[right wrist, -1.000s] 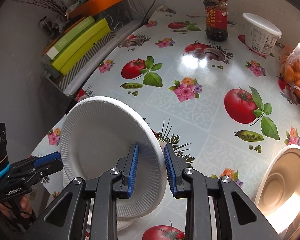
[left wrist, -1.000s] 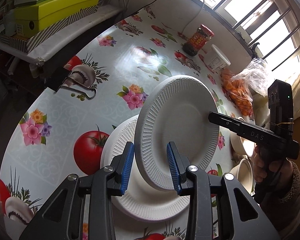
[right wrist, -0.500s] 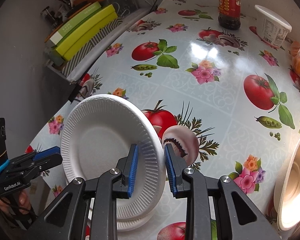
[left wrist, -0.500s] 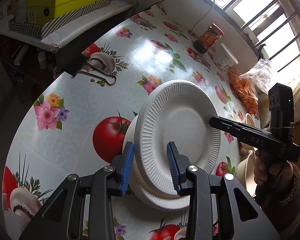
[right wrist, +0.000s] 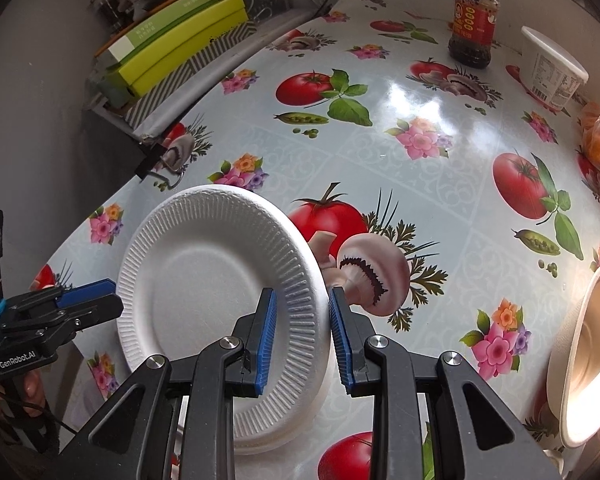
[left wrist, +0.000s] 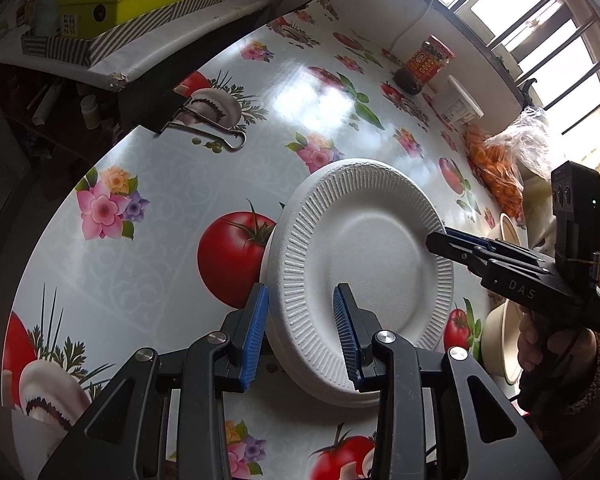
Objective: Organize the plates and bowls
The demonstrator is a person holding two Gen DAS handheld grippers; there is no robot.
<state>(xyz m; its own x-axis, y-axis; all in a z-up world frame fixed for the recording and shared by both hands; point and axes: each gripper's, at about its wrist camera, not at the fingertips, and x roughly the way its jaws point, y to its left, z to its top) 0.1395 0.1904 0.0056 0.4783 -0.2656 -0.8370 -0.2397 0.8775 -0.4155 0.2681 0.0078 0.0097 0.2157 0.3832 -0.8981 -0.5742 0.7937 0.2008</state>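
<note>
Plate (left wrist: 364, 264) atop perhaps a second plate, table (right wrist: 440, 184) underneath, jar (right wrist: 474, 20) far behind.

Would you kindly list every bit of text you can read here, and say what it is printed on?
"DAS": side of the right gripper.
"GenRobot.AI": side of the left gripper.
Red jar label: too blurred to read.
White tub label: too small.
Green boxes: print unreadable.

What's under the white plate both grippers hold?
Under the white plate, at least one more white plate lies on the table; only its rim shows. How many are stacked, and whether the two touch, is hidden.
</note>
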